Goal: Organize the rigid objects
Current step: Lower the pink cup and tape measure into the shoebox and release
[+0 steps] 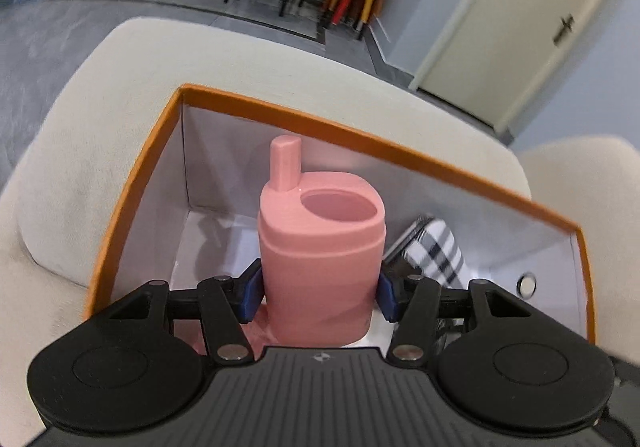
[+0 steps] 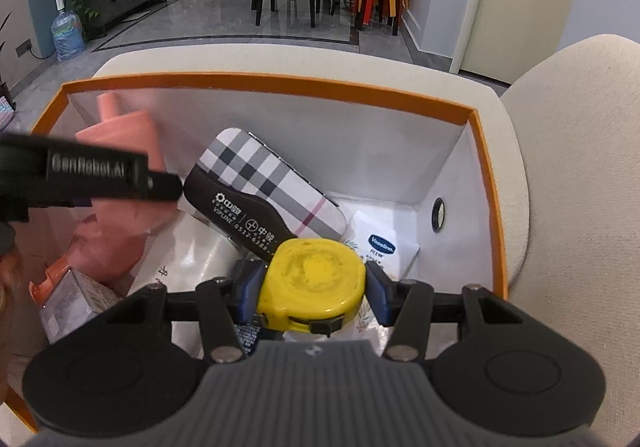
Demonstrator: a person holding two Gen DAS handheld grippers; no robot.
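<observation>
Inside the orange box (image 1: 132, 183), the left tool (image 1: 320, 293) clamps an upright pink cup (image 1: 320, 247) by its sides, with a plaid case (image 1: 434, 247) just to its right. Meanwhile the right tool (image 2: 310, 289) grips a yellow tape measure (image 2: 314, 277) above the box's (image 2: 486, 183) contents, near the plaid case (image 2: 272, 183) and a Vaseline packet (image 2: 382, 243).

Pink cup (image 1: 322, 247): base hidden behind gripper body. Plaid case (image 1: 434, 251): mostly occluded by cup. Orange box (image 2: 280, 85): near rim cut off. Grey carton (image 2: 76, 303): label illegible. Far furniture: blurred in left view.
</observation>
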